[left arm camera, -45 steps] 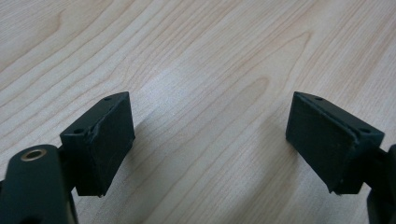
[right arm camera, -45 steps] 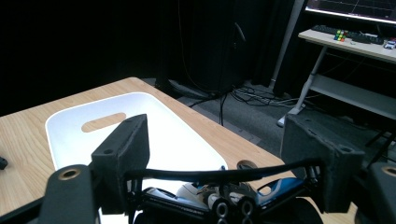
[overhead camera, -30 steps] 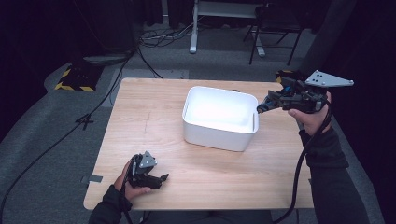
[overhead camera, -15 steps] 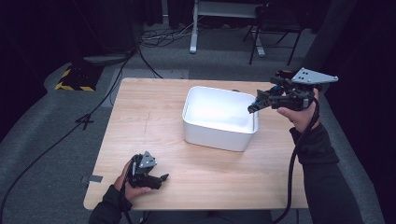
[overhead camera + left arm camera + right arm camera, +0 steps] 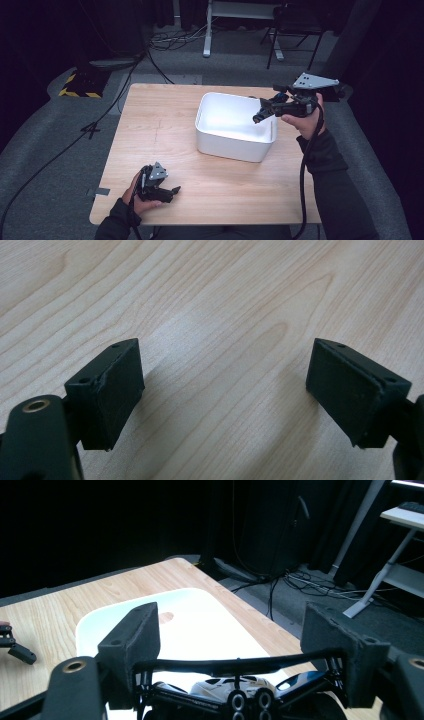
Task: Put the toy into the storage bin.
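One white, black, blue toy car (image 5: 235,686)

In the right gripper view, the right gripper (image 5: 232,650) grips a toy car (image 5: 235,690) by a thin black bar; the car's lower half runs off the bottom edge, so its full shape cannot be told. The white tub (image 5: 200,625) is overexposed, and its inside is washed out. In the high view the car is too small to make out. At the near edge of the surface (image 5: 160,125), the left gripper (image 5: 172,191) is partly covered by the hand (image 5: 137,192).
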